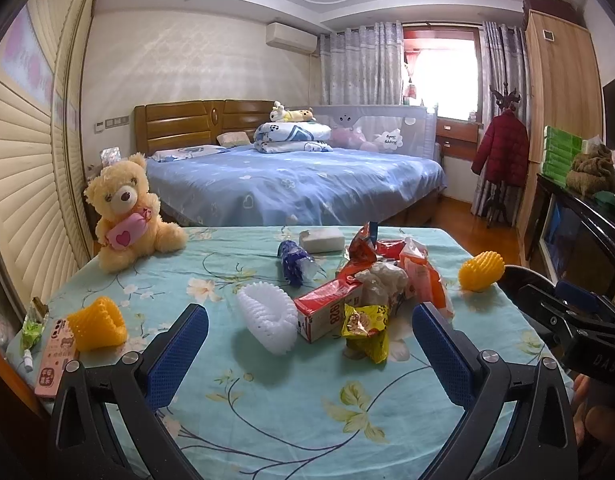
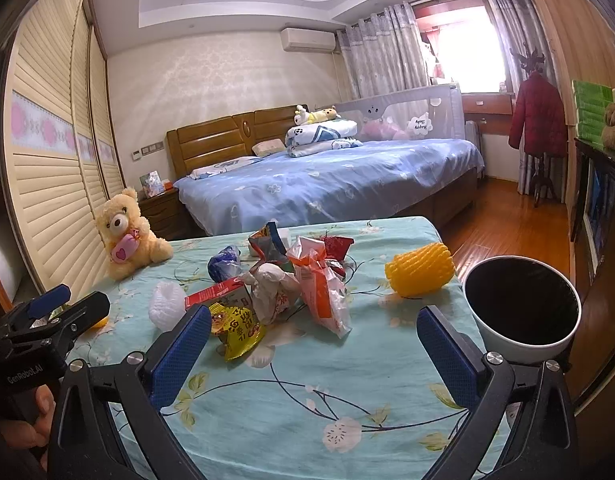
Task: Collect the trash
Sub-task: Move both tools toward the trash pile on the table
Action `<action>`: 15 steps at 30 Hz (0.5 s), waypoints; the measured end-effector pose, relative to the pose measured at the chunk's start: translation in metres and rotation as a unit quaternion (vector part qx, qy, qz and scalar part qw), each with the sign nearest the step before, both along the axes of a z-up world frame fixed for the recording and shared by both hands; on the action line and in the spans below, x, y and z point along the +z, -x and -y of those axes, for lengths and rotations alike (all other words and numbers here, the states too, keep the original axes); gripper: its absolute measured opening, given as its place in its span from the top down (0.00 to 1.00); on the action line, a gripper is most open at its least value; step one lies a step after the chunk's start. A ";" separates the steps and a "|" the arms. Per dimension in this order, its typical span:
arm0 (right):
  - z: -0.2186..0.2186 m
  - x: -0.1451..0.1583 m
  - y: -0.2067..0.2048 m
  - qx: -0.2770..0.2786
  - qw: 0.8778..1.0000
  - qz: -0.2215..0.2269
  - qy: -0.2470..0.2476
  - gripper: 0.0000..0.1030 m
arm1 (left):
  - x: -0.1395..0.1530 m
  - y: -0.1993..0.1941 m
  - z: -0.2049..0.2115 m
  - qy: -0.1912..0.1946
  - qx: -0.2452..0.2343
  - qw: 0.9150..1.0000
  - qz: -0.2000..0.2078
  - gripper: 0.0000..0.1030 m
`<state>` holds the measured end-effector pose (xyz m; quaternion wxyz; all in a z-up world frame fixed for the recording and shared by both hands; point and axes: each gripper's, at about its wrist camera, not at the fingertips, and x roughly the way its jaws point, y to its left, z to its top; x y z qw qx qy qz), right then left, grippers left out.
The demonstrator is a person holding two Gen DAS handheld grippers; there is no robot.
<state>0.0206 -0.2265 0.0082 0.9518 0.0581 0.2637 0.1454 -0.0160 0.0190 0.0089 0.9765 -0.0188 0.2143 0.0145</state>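
Trash pile [image 1: 371, 280] ahead of both level, wide-spread, empty hand-held grippers [image 1: 309, 344] [image 2: 313, 350].

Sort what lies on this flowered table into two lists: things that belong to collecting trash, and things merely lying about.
Belongs to the job:
yellow snack wrapper
red carton
crumpled paper
orange plastic bag
blue wrapper
white foam net
yellow foam nets
white bin

Just lying about:
teddy bear
pink phone
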 end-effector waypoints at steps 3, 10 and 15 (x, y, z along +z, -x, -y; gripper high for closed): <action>-0.001 0.000 0.000 -0.001 1.000 -0.002 0.002 0.00 | 0.000 0.000 0.000 -0.001 0.000 1.000 0.000 0.01; -0.001 0.003 -0.001 0.001 1.000 -0.008 0.002 0.00 | -0.004 -0.003 0.001 -0.002 0.001 1.000 -0.005 0.01; -0.001 -0.005 -0.005 0.006 1.000 -0.018 -0.007 0.00 | -0.006 -0.005 -0.004 -0.002 0.005 1.000 -0.008 0.01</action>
